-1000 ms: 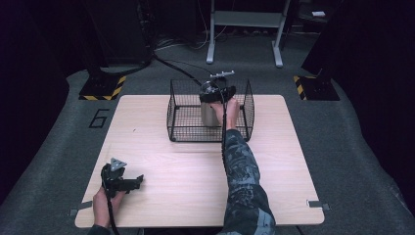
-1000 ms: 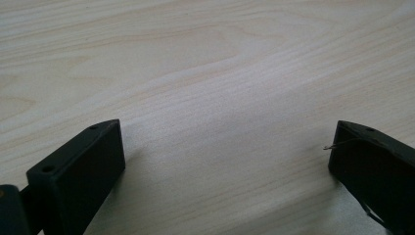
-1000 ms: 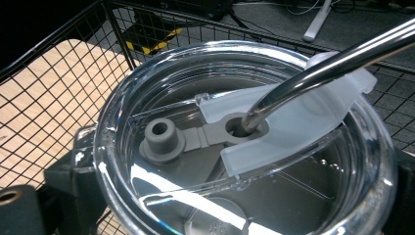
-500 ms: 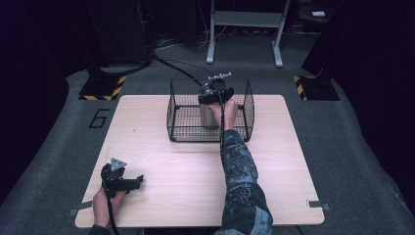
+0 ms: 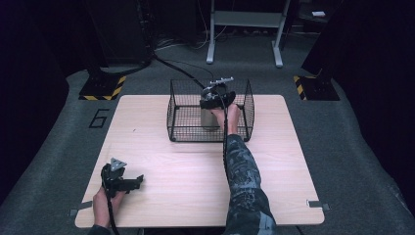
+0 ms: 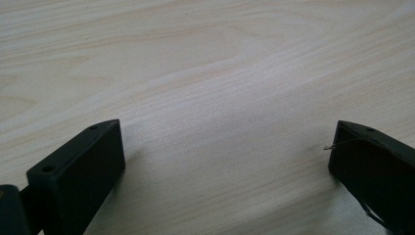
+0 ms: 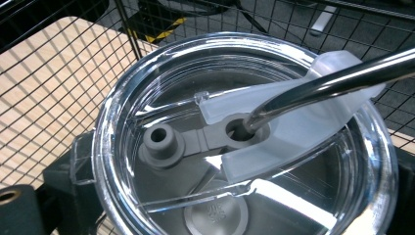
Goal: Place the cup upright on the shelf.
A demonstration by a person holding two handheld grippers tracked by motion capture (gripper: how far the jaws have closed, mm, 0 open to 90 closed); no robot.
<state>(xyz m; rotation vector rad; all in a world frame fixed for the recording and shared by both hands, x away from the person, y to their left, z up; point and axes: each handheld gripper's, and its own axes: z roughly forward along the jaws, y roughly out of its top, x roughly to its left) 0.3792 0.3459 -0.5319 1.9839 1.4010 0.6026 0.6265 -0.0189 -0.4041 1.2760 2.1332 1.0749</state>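
Note:
A steel tumbler point(image 5: 209, 120) with a clear lid point(image 7: 161, 78) and a metal straw point(image 7: 333, 81) stands upright inside a black wire basket point(image 5: 171, 117) at the back of the table. My right gripper point(image 5: 215, 100) reaches into the basket from above and is shut on the tumbler's upper part, one jaw on each side of it point(image 7: 240, 196). At the table's front left my left gripper point(image 5: 137, 181) rests low, open, with bare wood between its jaws point(image 6: 225, 152).
The light wooden table point(image 5: 186, 171) has bare room between the basket and the front edge. The right forearm in a camouflage sleeve point(image 5: 242, 171) lies across the middle. Dark floor, stands and cables surround the table.
The right gripper and tumbler have shifted only slightly inside the basket. The left gripper has stayed where it was.

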